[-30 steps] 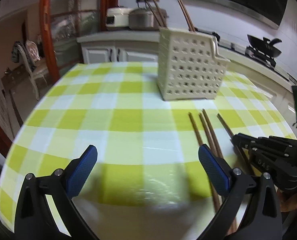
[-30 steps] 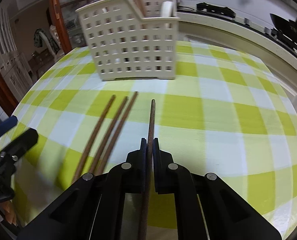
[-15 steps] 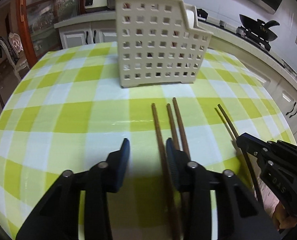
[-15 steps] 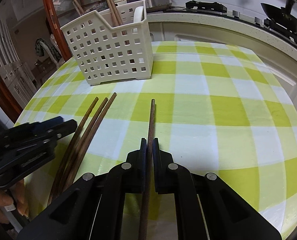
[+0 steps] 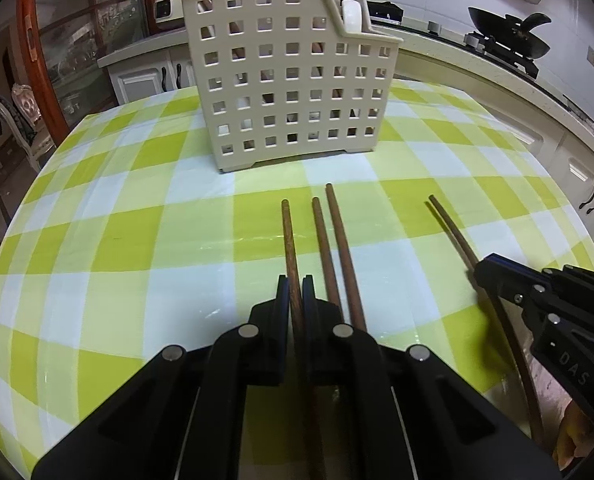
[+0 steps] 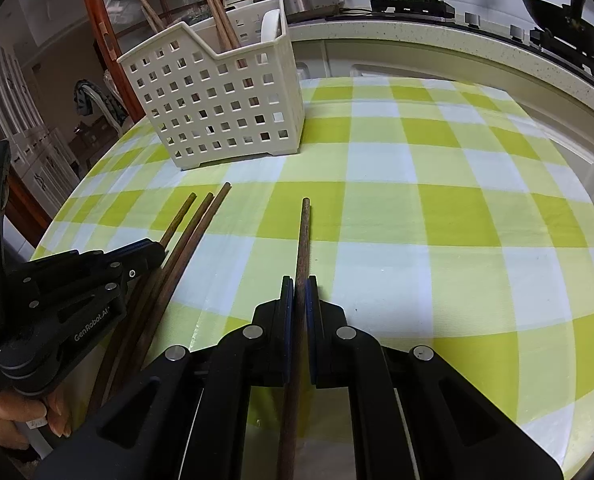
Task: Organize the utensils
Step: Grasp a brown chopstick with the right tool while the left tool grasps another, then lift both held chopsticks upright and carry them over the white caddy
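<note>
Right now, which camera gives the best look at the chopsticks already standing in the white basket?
The right wrist view: the standing chopsticks rise clear above the basket rim. The left wrist view shows only brown slivers through the holes and cropped tips at the top.

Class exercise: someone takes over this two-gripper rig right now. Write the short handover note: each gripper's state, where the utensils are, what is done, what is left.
Left gripper: shut on the leftmost chopstick of three lying side by side on the checked tablecloth.
Right gripper: shut on a separate single chopstick, further right.
Two loose chopsticks lie just right of the left gripper's one, untouched.
White perforated caddy stands upright beyond them.
Done: several chopsticks and a white utensil already stand in the caddy.
Left: carry both gripped chopsticks to the caddy, then the two loose ones.
</note>
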Demonstrator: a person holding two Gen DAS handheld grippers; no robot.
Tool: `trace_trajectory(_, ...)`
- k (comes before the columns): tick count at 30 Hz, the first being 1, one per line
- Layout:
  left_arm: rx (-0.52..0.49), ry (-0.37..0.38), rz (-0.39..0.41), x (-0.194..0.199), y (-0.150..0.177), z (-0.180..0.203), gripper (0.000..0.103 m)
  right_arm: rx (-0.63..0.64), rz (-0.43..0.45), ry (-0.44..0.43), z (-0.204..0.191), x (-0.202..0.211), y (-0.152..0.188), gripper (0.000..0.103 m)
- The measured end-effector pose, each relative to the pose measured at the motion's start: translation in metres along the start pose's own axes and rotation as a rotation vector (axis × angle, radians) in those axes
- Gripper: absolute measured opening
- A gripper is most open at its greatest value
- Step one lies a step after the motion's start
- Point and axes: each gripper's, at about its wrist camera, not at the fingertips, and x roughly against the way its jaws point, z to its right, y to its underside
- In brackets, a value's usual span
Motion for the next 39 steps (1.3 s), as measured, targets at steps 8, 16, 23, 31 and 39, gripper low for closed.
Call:
trace_trajectory(8,0.029,0.032,0.037,0.016,0.000,-0.009,0.006,0.010,0.025,0.003,-0.005,0.008,-0.003,0.006)
trace_trajectory(16,0.047,0.056,0.155,0.068,-0.004,-0.021,0.006,0.039,0.119,-0.025,-0.021,0.039,-0.013,0.006)
trace_trajectory(23,0.047,0.064,0.249,0.111,-0.001,-0.027,0.006,0.078,0.205,-0.034,-0.039,0.069,-0.018,0.006)
trace_trajectory(31,0.045,0.060,0.320,0.144,0.005,-0.033,0.006,0.113,0.272,-0.025,-0.052,0.094,-0.020,0.006)
trace_trajectory(39,0.037,0.060,0.364,0.166,0.008,-0.032,0.006,0.141,0.319,-0.017,-0.060,0.113,-0.020,0.006)
